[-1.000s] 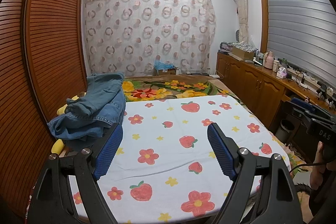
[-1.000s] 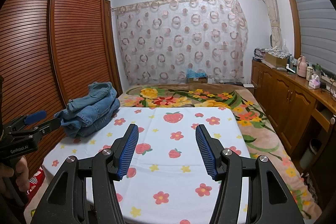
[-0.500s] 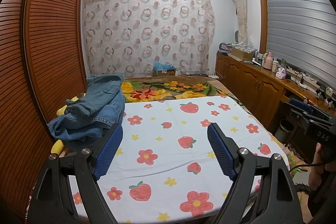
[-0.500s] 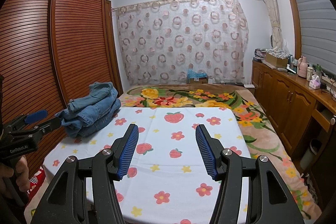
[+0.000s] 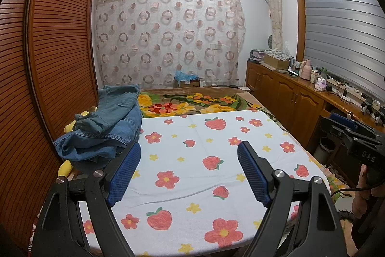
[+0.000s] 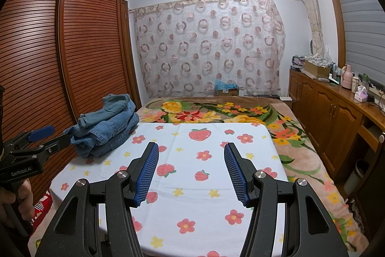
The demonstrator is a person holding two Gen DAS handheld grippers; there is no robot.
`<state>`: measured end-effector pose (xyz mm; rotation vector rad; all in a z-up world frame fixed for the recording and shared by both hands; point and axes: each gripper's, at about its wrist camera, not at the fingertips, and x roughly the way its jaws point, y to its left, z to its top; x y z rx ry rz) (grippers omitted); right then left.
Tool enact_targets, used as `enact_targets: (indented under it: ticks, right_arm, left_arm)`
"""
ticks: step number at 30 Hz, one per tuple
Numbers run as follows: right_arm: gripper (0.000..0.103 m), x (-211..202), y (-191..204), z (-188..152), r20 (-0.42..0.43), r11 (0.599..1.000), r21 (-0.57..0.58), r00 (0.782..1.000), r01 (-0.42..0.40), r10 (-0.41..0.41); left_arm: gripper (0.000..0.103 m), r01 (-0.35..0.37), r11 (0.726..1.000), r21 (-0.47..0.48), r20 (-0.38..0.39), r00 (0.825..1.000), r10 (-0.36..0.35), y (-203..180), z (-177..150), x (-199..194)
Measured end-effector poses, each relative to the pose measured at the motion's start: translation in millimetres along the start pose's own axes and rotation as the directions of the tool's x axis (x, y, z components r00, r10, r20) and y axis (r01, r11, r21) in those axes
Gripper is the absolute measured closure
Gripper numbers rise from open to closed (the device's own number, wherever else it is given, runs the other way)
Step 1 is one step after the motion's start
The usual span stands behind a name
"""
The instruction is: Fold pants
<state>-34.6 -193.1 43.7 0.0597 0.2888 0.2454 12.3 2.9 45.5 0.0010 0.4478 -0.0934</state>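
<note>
Left wrist view: a bed covered by a white cloth printed with strawberries and flowers (image 5: 192, 153) fills the scene. At its far left corner lies a crumpled heap of blue denim pants (image 5: 105, 129), against a slatted brown wooden wardrobe (image 5: 43, 64). Almost nothing has shifted over the last second, so folding has probably not begun and the pants lie untouched. The left gripper (image 5: 189, 170) hovers above the cloth just beside the heap, blue-padded tongs spread wide, holding nothing. The right gripper (image 6: 191, 170), farther from the pants, is equally wide and empty.
</note>
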Motion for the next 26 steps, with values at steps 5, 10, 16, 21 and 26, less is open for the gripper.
enact_targets:
  ticks: [5, 10, 16, 21, 26]
  right_arm:
    - [0.044, 0.0, 0.0, -0.6, 0.000, 1.000, 0.002, 1.000, -0.001, 0.001]
    - [0.044, 0.1, -0.1, -0.8, 0.000, 1.000, 0.002, 1.000, -0.001, 0.001]
    - [0.044, 0.0, -0.4, -0.7, -0.001, 1.000, 0.001, 1.000, -0.002, 0.002]
    - [0.044, 0.1, -0.5, -0.5, 0.000, 1.000, 0.001, 1.000, -0.002, 0.002]
    - [0.044, 0.3, -1.0, -0.5, 0.000, 1.000, 0.001, 1.000, -0.003, 0.003]
  left_arm:
    - [0.020, 0.000, 1.000, -0.001, 0.000, 1.000, 0.000, -0.2, -0.5, 0.1]
    - [0.020, 0.000, 1.000, -0.002, 0.001, 1.000, 0.000, 0.0, -0.9, 0.3]
    - [0.020, 0.000, 1.000, -0.001, 0.001, 1.000, 0.000, 0.1, -1.5, 0.4]
    - [0.020, -0.001, 1.000, 0.000, 0.002, 1.000, 0.001, 0.4, -1.9, 0.4]
    - [0.020, 0.000, 1.000, -0.001, 0.002, 1.000, 0.000, 0.3, -2.2, 0.7]
